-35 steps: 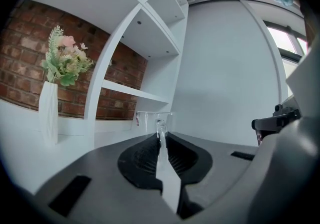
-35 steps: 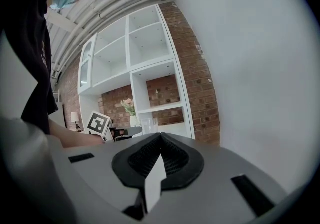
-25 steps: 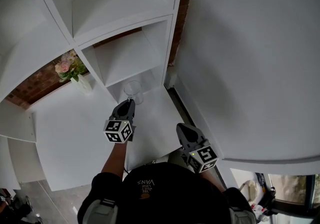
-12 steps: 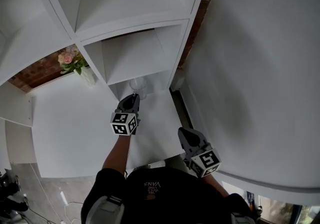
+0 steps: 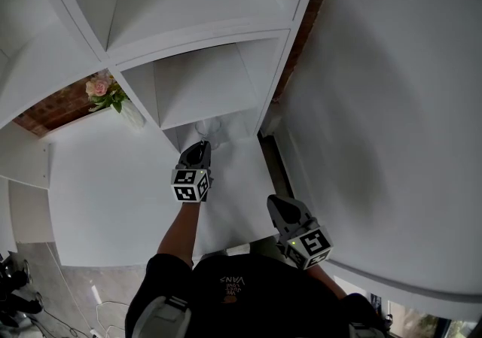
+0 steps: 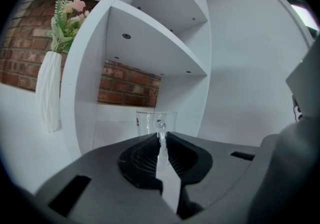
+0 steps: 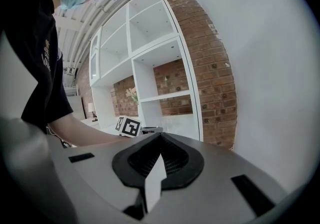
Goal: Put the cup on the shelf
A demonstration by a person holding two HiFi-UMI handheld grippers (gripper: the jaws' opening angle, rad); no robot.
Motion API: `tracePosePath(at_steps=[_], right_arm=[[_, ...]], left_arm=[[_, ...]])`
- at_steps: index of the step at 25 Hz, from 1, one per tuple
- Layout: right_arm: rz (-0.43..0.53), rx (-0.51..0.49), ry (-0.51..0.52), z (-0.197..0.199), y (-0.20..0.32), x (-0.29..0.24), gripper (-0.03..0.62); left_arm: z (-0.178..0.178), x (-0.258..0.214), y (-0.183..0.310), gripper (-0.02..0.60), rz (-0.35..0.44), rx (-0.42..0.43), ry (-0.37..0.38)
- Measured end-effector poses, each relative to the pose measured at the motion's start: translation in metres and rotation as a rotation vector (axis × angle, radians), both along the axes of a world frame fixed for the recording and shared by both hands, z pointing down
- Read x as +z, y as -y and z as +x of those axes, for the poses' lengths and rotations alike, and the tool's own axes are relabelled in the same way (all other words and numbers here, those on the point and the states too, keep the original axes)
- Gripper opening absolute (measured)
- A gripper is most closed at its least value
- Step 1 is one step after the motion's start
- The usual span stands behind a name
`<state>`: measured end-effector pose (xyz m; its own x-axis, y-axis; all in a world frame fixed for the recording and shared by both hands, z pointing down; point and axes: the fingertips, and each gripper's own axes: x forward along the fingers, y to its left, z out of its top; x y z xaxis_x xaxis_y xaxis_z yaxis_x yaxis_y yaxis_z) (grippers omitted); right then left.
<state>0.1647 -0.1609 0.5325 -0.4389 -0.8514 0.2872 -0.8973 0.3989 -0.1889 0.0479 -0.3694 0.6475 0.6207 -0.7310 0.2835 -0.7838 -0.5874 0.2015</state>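
The left gripper [image 5: 200, 145] reaches toward the far side of the white shelf unit [image 5: 197, 26], its jaws clenched on the thin handle [image 6: 160, 127] of a clear glass cup [image 6: 151, 120]. In the head view the cup [image 5: 208, 129] sits at the mouth of the lowest right compartment, just beyond the gripper's tips – whether its base rests on the white surface [image 5: 113, 193] or hangs a little above it cannot be told. In the left gripper view the cup stands upright under the compartment's upper board, with a brick wall [image 6: 129, 86] behind it. To the left, in the neighbouring bay, a white ribbed vase [image 6: 48, 91] holds pink flowers [image 6: 68, 14]. The right gripper [image 5: 272, 199] is nearer the person and off to the right, well apart from the cup, its jaws pressed together on nothing – its own view looks across at the shelf and the left gripper's marker cube [image 7: 130, 126].
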Motion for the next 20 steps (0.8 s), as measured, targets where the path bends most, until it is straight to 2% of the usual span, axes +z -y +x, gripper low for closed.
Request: tracePosePath(at_steps=[12, 20], right_arm=[[-0.016, -0.048, 0.014, -0.018, 0.012, 0.007, 0.000], [-0.021, -0.043, 0.026, -0.017, 0.017, 0.010, 0.000]], left_arm=[[0.003, 0.011, 0.004, 0.028, 0.031, 0.007, 0.048], [0.011, 0.013, 0.015, 0.028, 0.011, -0.014, 0.034]])
